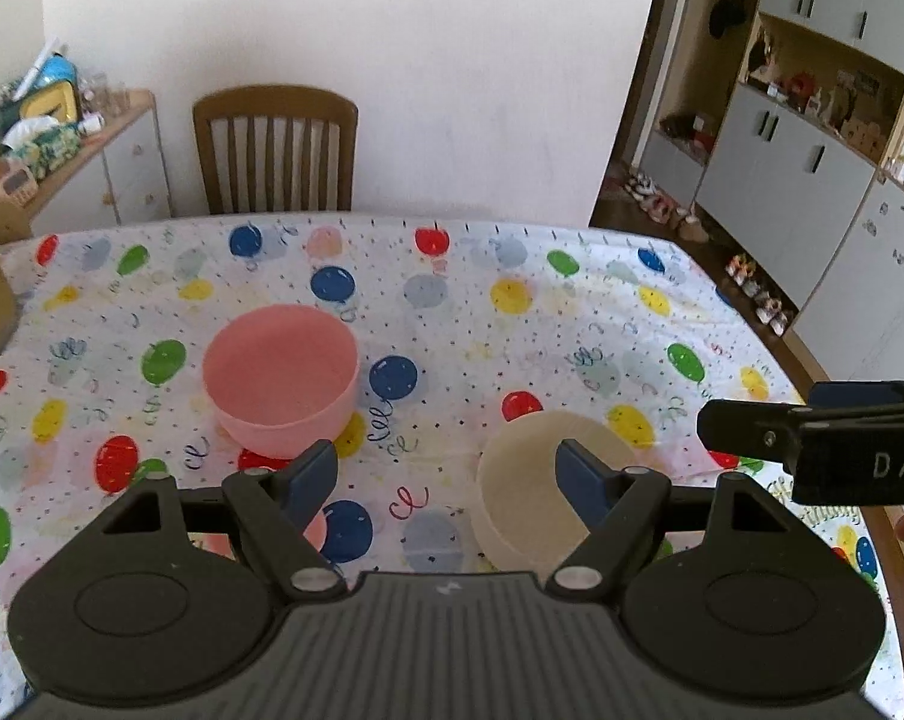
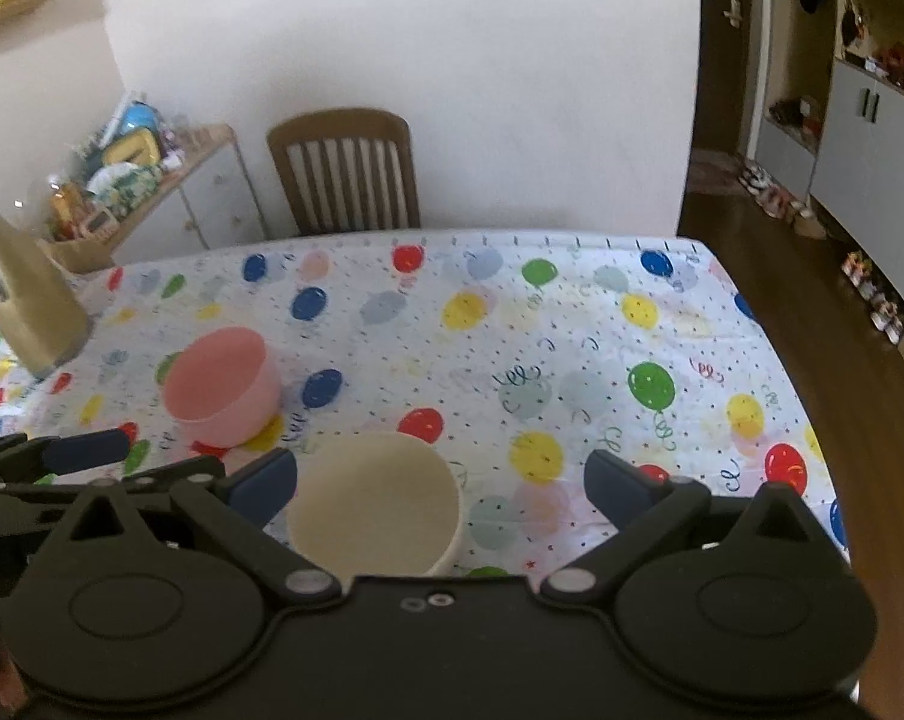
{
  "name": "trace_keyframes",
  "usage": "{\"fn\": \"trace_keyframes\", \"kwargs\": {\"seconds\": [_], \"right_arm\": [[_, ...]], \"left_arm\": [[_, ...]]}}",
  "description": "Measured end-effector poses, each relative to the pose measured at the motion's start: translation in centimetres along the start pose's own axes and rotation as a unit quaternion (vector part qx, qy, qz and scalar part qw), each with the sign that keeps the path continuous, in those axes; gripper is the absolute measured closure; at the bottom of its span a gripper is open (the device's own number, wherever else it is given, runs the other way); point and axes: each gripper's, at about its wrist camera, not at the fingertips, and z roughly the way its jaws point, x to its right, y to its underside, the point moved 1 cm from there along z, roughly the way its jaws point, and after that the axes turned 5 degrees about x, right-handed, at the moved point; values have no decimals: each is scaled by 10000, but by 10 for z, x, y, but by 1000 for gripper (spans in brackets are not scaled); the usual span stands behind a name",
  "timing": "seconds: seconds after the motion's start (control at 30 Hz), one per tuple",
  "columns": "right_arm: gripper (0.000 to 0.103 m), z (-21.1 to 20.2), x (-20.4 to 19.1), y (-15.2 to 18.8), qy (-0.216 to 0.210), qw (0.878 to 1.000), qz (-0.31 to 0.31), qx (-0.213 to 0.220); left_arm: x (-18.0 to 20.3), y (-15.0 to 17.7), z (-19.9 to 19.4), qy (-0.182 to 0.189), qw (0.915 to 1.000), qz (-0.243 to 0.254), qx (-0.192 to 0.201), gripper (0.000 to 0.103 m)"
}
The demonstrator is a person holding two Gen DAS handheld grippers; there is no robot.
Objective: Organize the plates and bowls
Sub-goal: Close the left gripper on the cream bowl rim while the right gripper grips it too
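Note:
A pink bowl (image 1: 281, 378) stands on the balloon-print tablecloth (image 1: 452, 324), left of centre. A cream bowl (image 1: 530, 498) stands nearer, to its right. My left gripper (image 1: 446, 480) is open and empty above the table, its right finger in front of the cream bowl. The right gripper's finger (image 1: 752, 426) shows at the right edge. In the right wrist view my right gripper (image 2: 440, 486) is open and empty, over the cream bowl (image 2: 374, 516). The pink bowl (image 2: 221, 384) is farther left. The left gripper's finger (image 2: 86, 450) shows at the left edge.
A wooden chair (image 1: 275, 150) stands at the table's far edge. A tan jug (image 2: 26, 294) stands at the table's left. A cluttered sideboard (image 1: 50, 138) is at the back left, cabinets (image 1: 812, 138) at the right.

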Motion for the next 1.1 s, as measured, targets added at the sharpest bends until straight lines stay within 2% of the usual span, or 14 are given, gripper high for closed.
{"fn": "trace_keyframes", "kwargs": {"seconds": [0.23, 0.43, 0.77, 0.83, 0.9, 0.93, 1.03, 1.1], "right_arm": [[9, 39, 14, 3, 67, 9984, 279, -495], [21, 66, 25, 8, 61, 9954, 451, -846], [54, 93, 24, 20, -193, 9906, 408, -1292], [59, 95, 20, 22, -256, 9904, 326, -1317], [68, 95, 16, 23, -298, 9903, 228, -1336], [69, 95, 15, 23, -313, 9902, 191, -1344], [72, 96, 12, 24, -387, 9898, 180, -1363], [79, 97, 11, 25, -402, 9895, 183, -1378]], "left_arm": [[-3, 0, 42, 77, 9990, -63, -444, 23], [-1, 7, 70, 78, 9968, -69, -799, 23], [3, 19, 94, 129, 9936, -149, -1111, 24], [4, 19, 94, 162, 9937, -192, -1094, 29], [4, 18, 95, 253, 9929, -259, -1132, 42], [4, 18, 96, 269, 9926, -310, -1141, 44], [3, 18, 97, 311, 9917, -413, -1175, 59], [3, 19, 98, 289, 9911, -430, -1225, 66]]}}
